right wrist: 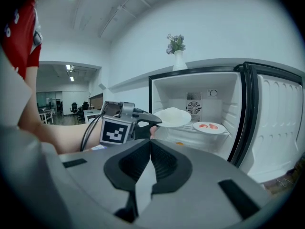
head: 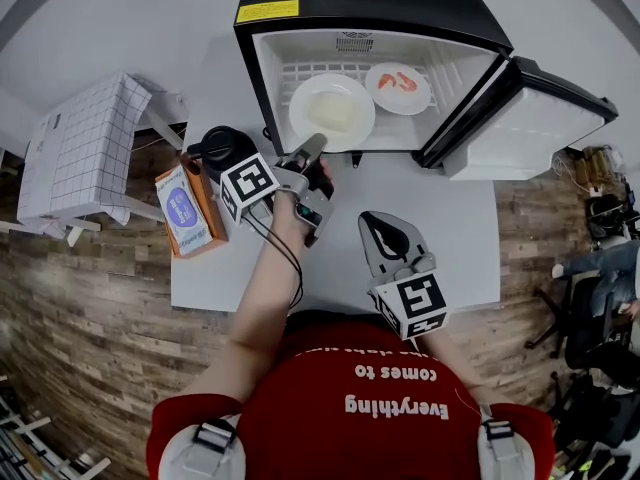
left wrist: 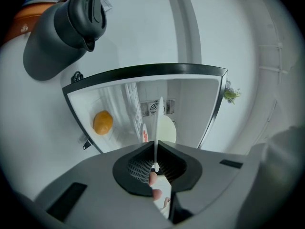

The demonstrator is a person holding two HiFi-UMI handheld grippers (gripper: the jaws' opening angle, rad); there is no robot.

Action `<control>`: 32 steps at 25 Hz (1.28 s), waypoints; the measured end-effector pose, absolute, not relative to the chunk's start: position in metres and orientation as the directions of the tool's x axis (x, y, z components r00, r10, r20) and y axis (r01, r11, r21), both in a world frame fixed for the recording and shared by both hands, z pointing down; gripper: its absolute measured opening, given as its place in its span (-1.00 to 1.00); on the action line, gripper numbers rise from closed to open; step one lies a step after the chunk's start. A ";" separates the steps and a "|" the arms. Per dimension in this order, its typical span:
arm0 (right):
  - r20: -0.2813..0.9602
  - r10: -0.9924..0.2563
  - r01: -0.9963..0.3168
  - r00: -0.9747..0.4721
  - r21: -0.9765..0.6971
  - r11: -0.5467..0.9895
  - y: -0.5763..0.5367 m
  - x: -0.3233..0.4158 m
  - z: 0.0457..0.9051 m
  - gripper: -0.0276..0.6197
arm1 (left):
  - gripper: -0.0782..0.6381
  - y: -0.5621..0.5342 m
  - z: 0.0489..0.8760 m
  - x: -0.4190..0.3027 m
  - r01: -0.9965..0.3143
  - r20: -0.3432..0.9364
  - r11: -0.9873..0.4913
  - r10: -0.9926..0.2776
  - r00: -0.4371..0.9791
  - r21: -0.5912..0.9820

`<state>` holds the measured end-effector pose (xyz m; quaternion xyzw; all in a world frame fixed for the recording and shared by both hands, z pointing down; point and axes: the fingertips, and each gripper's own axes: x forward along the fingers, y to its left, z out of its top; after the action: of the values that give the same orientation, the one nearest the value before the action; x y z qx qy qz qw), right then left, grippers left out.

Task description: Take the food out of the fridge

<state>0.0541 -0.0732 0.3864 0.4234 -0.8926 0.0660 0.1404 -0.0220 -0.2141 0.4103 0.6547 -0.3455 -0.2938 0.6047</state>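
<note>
The black mini fridge stands open on the white table. My left gripper is shut on the near rim of a white plate with pale food, holding it level at the fridge's mouth. In the left gripper view the plate shows edge-on between the jaws. A second plate with red food rests on the wire shelf at the right. An orange round item lies lower inside. My right gripper hovers over the table, shut and empty.
The fridge door swings out to the right. A black kettle and an orange-and-blue box sit at the table's left end. A checked-cloth stand is further left, and a vase tops the fridge.
</note>
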 end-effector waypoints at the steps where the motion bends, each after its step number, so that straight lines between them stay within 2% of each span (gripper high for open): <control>1: 0.303 -0.739 -0.775 -0.601 0.002 0.631 -0.072 0.055 0.385 -0.87 | -0.72 -0.208 0.410 -0.024 -0.100 0.035 -0.030 -0.806 0.591 0.995; 7: 0.303 -0.733 -0.768 -0.609 0.004 0.640 -0.068 0.054 0.383 -0.87 | -0.73 -0.174 0.408 -0.030 -0.129 0.046 -0.043 -0.788 0.614 0.991; 19: 0.315 -0.695 -0.729 -0.646 0.017 0.685 -0.063 0.040 0.388 -0.87 | -0.72 -0.112 0.413 -0.044 -0.085 0.018 -0.050 -0.755 0.655 0.995; 27: 0.332 -0.668 -0.701 -0.666 0.024 0.712 -0.065 0.034 0.391 -0.87 | -0.72 -0.081 0.439 -0.069 -0.134 0.082 -0.006 -0.762 0.642 0.991; 32: 0.337 -0.656 -0.690 -0.675 0.027 0.724 -0.062 0.031 0.394 -0.87 | -0.72 -0.067 0.467 -0.079 -0.108 0.080 0.012 -0.754 0.652 0.994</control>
<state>0.0311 -0.0621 0.3938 0.3682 -0.9138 0.0512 0.1636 -0.0795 -0.0666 0.4667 0.6546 -0.3291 -0.2560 0.6306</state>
